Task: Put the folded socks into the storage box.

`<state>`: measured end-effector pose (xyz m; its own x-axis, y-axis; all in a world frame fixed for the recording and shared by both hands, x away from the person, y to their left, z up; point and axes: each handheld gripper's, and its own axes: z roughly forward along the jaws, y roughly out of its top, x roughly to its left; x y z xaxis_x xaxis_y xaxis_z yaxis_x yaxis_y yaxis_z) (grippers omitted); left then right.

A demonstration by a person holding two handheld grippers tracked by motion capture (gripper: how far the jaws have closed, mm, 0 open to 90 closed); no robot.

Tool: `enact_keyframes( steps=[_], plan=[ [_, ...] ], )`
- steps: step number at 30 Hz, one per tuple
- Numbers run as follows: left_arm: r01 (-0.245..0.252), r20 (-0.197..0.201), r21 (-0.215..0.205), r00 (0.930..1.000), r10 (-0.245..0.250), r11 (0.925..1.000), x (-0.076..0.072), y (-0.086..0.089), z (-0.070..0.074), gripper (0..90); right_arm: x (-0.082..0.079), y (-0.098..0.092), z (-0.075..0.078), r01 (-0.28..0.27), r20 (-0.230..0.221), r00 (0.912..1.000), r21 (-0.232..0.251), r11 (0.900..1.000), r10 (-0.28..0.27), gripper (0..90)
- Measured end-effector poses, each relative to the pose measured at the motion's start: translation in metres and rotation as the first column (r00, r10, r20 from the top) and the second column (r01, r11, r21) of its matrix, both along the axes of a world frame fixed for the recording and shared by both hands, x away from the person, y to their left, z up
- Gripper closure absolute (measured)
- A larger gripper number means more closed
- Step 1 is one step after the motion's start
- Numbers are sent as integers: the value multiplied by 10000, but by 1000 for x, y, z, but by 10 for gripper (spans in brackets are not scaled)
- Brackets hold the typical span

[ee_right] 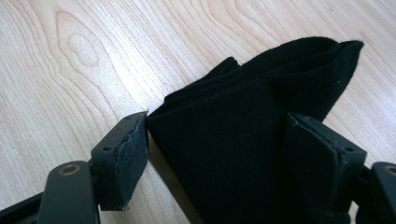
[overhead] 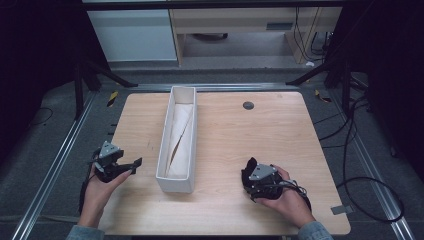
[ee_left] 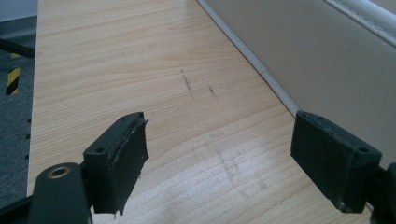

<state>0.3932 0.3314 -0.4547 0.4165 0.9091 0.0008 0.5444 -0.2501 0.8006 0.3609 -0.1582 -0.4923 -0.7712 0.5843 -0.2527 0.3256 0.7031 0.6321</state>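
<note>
From the high view, a long white rectangular box [overhead: 177, 142] sits on the pale wooden desk [overhead: 260, 135], its long axis running away from the person, with cream folded cloth [overhead: 179, 134] lying inside along its length. The left gripper [overhead: 134, 165] rests at the desk's left edge, its jaws pointing toward the near end of the box and just short of its wall. The right gripper [overhead: 248, 174] sits well to the right of the box, near the front edge, with a folded black fabric piece [overhead: 249, 169] poking out at its tip on the side facing the box. The right hand is plainly the one at the fabric; the left is the one nearer the box.

In the left gripper view, the jaws stand spread with only bare desk between them, and the box's beige-looking side wall [ee_left: 299, 51] runs diagonally past the right-hand jaw, close beside it.

In the right gripper view, the black fabric [ee_right: 243, 140] lies between the jaws, its folded layers stacked and its pointed corner aimed away from the camera. The left-hand pad [ee_right: 133, 154] touches the fabric's edge; whether the right-hand pad presses on it I cannot tell, so a firm pinch is uncertain. The box lies off to the left of this bundle, so the likely carry is leftward across the desk.
</note>
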Motion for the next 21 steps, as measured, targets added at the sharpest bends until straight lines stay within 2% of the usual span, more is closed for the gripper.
enact_keyframes(
  steps=[17,21],
  plan=[
    [118,-170,-73,9998,-119,9999,0,-3,-3,180,5,-1,-3,102,78,9999,-11,9999,-102,256],
    [143,-203,-52,9997,-144,9999,0,-3,-3,181,7,0,-1,151,13,9999,-218,9996,-151,307]
  ],
)
